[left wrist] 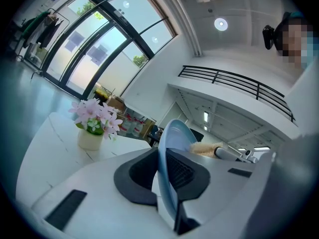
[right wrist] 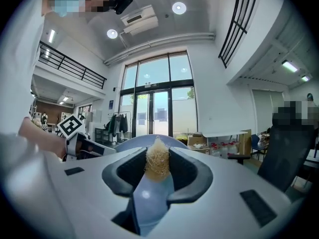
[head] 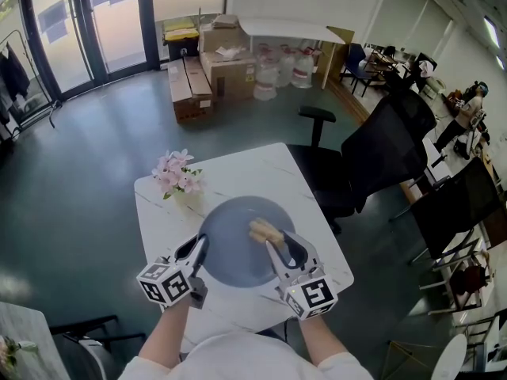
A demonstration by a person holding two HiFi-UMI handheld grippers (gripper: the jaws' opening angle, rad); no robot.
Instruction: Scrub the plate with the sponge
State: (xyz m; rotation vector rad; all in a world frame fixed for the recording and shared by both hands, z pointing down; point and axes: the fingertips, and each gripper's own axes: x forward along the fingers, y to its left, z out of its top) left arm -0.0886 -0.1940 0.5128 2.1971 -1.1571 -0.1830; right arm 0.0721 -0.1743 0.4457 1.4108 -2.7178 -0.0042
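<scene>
Now left gripper fingers clamp the plate at its left rim, right gripper fingers pinching the sponge mid-plate.

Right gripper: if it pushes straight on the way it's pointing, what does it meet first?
Probably the plate: the right gripper, shut on the sponge, points across its face, whose far rim rises just ahead. Whether the sponge already touches is unclear.
</scene>
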